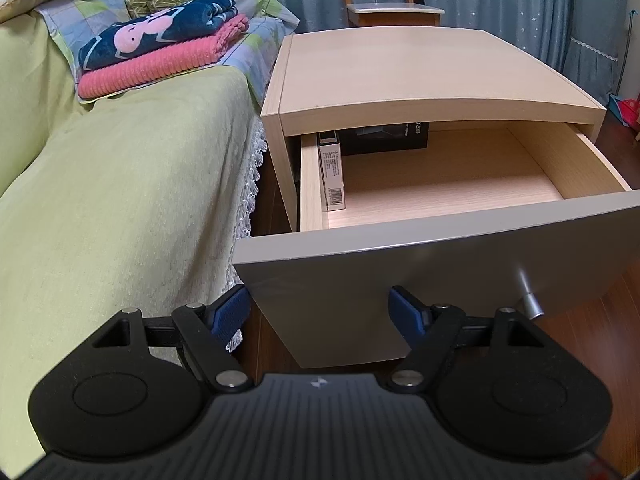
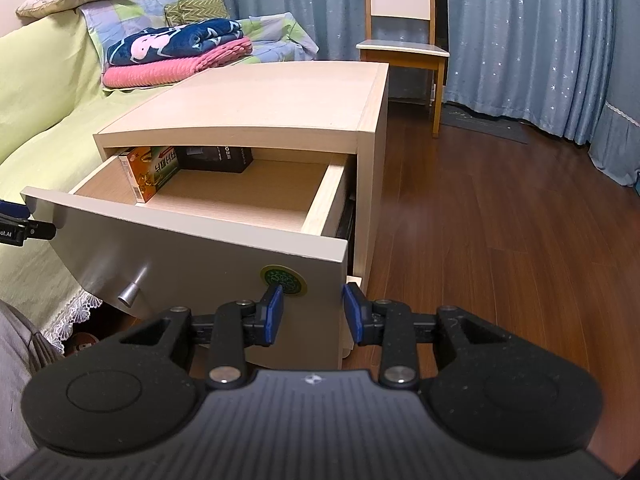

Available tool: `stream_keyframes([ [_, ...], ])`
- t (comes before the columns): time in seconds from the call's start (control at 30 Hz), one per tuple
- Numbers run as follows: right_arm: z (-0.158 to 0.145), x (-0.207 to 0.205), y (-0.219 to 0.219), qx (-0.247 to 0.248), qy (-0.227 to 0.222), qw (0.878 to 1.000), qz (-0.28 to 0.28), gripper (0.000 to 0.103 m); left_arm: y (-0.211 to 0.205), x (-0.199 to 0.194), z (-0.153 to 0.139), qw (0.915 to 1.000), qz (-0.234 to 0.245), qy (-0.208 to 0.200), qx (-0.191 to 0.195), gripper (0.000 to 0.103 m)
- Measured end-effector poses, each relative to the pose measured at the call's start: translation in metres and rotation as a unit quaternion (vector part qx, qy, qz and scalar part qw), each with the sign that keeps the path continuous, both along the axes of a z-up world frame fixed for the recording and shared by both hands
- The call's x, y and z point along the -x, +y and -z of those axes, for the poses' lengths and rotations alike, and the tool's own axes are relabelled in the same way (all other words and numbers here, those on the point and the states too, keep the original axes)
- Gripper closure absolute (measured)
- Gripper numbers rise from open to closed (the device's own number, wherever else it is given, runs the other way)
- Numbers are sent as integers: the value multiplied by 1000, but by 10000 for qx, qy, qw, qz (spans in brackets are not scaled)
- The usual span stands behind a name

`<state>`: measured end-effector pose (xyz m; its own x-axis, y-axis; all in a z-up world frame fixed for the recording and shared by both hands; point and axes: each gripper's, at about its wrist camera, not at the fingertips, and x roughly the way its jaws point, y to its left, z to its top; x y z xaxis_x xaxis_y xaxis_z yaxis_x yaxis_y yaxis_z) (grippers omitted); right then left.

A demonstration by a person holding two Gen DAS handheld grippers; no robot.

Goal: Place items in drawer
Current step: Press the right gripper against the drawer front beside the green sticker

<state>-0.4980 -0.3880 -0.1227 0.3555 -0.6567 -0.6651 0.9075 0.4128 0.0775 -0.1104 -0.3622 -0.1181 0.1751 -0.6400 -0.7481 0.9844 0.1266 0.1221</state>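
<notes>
Both grippers, left (image 1: 320, 312) and right (image 2: 313, 310), are hovering with fingers spread and empty before the drawer (image 2: 192, 236), which is standing pulled out. Inside, a carton (image 2: 154, 172) is leaning along its left wall, a black box (image 2: 218, 158) sitting behind.

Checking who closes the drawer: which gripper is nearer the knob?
Probably left, though it's close. The left gripper hangs just left of the knob; the right gripper sits further right, at the drawer's corner.
</notes>
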Motion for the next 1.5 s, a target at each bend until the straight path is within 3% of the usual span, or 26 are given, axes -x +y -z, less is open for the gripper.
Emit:
stream_keyframes([
  [1.5,2,-9,-24,18,-67,9999,156,73,-28,-3,2,9999,-90,-46,42,26],
])
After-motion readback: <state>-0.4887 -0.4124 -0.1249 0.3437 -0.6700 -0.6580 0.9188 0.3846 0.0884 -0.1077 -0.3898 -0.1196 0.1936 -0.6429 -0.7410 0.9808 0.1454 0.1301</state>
